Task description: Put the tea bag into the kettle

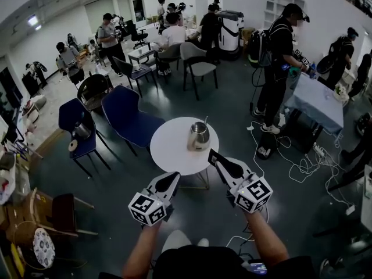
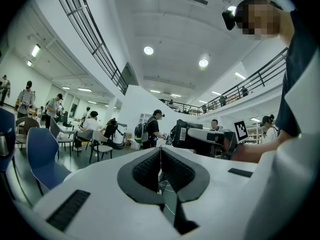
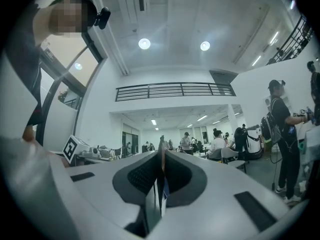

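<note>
The tea bag (image 3: pixel 161 185), a thin strip seen edge-on, is clamped in the right hand-held gripper (image 1: pixel 213 154), near the steel kettle (image 1: pixel 199 136) on the round white bench (image 1: pixel 171 151). The left hand-held gripper (image 1: pixel 174 176), jaws together and empty, is at the bench's near edge.

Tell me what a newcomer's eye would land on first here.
The shiny metal kettle stands alone on the round white table at centre. Below it, two marker-cube grippers point toward it: the left tongs shut and empty, the right tongs shut on a thin flat slip, apparently the tea bag.
</note>
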{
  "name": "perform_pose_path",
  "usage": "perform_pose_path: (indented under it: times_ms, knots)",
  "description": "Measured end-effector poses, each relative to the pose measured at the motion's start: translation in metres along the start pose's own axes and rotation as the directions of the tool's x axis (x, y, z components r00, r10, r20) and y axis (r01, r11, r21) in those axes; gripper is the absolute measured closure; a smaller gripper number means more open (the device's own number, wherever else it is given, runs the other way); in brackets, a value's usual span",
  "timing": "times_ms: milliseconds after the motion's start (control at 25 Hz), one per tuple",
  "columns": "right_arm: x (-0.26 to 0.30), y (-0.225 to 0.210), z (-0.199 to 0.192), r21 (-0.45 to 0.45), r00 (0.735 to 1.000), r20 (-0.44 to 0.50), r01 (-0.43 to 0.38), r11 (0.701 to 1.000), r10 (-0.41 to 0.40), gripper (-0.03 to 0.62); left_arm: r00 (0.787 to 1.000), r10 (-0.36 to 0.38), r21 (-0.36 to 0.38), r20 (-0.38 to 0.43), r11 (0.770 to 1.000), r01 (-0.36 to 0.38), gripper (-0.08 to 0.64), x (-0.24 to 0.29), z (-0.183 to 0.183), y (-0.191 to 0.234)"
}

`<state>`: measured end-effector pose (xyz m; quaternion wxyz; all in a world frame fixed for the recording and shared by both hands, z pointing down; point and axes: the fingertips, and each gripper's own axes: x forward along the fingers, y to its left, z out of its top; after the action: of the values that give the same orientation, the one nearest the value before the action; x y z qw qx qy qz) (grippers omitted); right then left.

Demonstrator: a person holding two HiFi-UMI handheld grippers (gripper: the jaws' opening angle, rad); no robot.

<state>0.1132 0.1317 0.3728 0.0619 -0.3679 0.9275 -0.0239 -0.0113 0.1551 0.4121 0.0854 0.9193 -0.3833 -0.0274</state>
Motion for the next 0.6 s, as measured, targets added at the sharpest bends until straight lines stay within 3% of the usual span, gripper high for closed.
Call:
perform_pose_path:
  times_ms: [600]
  knots:
    - [0.012,-0.015,-0.010,0.001,0.999,-0.033,-0.022,1.000,0.022,0.560,1.000,0.007,-0.007,-0.024,1.000,-0.007,0.543,0.026,-0.005,0.018]
